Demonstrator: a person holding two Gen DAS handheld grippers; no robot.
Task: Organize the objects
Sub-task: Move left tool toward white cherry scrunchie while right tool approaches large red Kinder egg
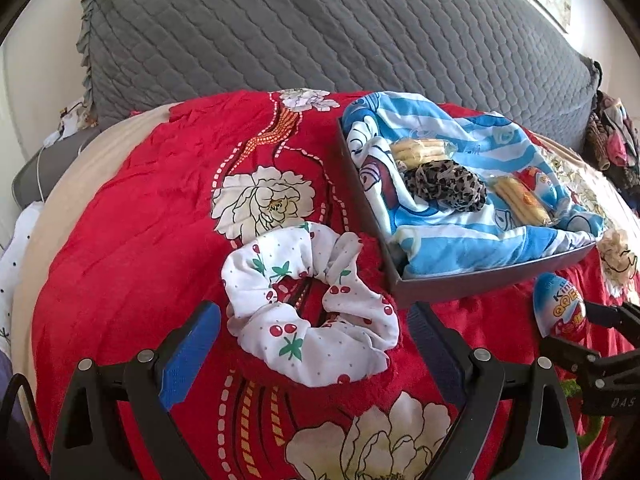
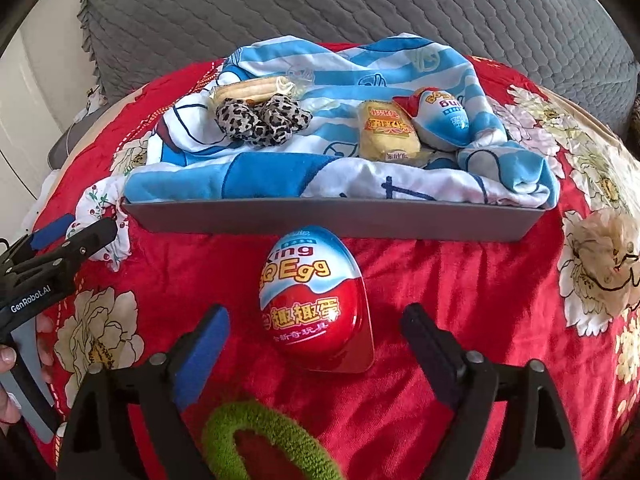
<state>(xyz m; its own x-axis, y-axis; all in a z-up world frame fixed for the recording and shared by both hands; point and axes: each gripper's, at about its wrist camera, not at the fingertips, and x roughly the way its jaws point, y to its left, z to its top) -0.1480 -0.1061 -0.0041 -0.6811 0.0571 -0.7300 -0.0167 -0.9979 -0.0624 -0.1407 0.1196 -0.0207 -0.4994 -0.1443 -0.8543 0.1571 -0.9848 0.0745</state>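
A white cherry-print scrunchie (image 1: 312,304) lies on the red floral blanket, between the open fingers of my left gripper (image 1: 316,328). A red and blue toy egg (image 2: 316,300) lies between the open fingers of my right gripper (image 2: 316,332); it also shows in the left wrist view (image 1: 560,304). A grey tray (image 2: 332,220) lined with a blue and white cloth holds a leopard scrunchie (image 2: 264,120), wrapped biscuits (image 2: 248,88), a yellow snack pack (image 2: 384,132) and a second egg (image 2: 444,116). A green scrunchie (image 2: 264,436) lies under my right gripper.
A grey quilted headboard cushion (image 1: 320,28) rises behind the bed. A beige scrunchie (image 2: 600,256) lies right of the tray. Clothes (image 1: 612,140) are piled at the far right. The red blanket (image 1: 140,220) spreads left of the tray.
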